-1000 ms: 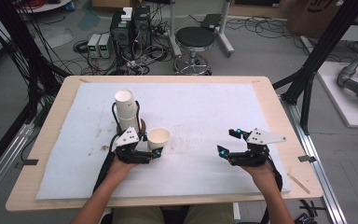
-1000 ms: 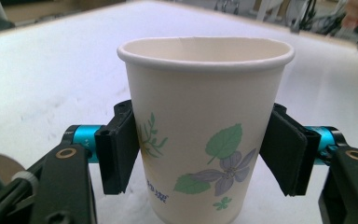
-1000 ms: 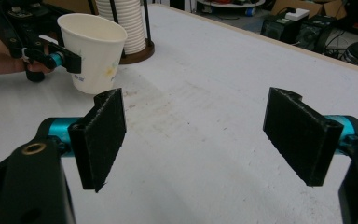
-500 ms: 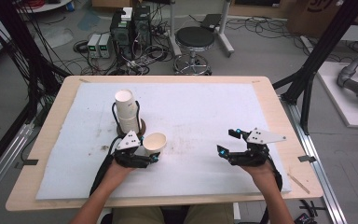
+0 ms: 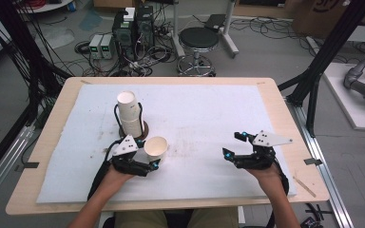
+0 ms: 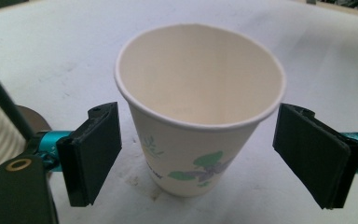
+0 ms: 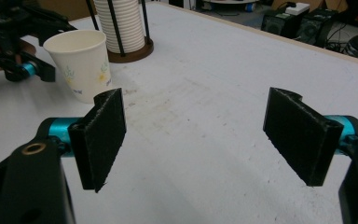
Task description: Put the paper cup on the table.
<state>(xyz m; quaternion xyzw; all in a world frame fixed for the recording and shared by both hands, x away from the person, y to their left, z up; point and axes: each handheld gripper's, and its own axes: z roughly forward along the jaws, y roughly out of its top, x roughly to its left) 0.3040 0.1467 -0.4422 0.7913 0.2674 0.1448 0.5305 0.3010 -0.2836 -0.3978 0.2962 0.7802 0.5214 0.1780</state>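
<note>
The cup [image 6: 199, 112] stands upright on the white mat [image 5: 218, 114], mouth up, toward the mat's left half and nearer its front edge than its back, just in front of the cup stack [image 5: 129, 114] in its holder. Your left gripper [image 5: 148, 164] is right at it: the jaws are spread wide with the cup between them, a gap on each side, gripping nothing. Your right gripper [image 5: 233, 145] sits well apart near the mat's right front edge, jaws wide and empty. The left hand is plainly nearer.
</note>
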